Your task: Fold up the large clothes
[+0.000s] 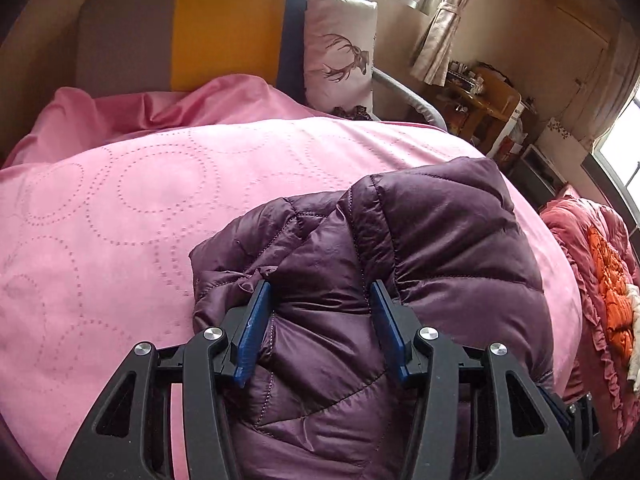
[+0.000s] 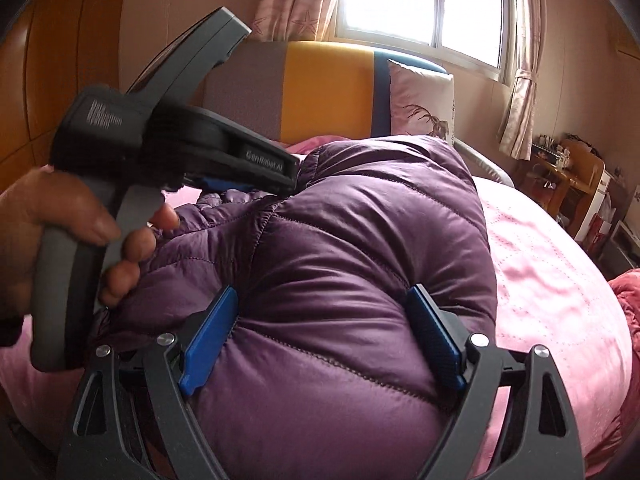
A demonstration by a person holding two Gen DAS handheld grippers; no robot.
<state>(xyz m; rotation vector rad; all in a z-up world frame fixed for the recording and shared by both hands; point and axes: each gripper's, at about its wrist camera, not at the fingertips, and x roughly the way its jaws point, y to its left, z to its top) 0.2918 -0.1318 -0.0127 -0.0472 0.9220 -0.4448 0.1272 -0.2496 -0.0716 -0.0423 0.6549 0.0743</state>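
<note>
A purple quilted down jacket (image 1: 360, 260) lies bunched and folded on the pink bedspread (image 1: 140, 200). My left gripper (image 1: 322, 296) presses into its near part, blue pads wide apart with a thick roll of jacket between them. In the right wrist view the jacket (image 2: 360, 240) bulges high, and my right gripper (image 2: 324, 300) straddles a puffy fold with its pads spread wide. The left gripper's body (image 2: 160, 140), held by a hand, shows at the upper left over the jacket.
A grey, yellow and blue headboard (image 1: 224, 28) and a deer-print pillow (image 1: 340, 52) stand at the bed's far end. A red ruffled quilt (image 1: 592, 280) lies to the right. A wooden shelf with clutter (image 1: 484, 100) stands by the curtained window.
</note>
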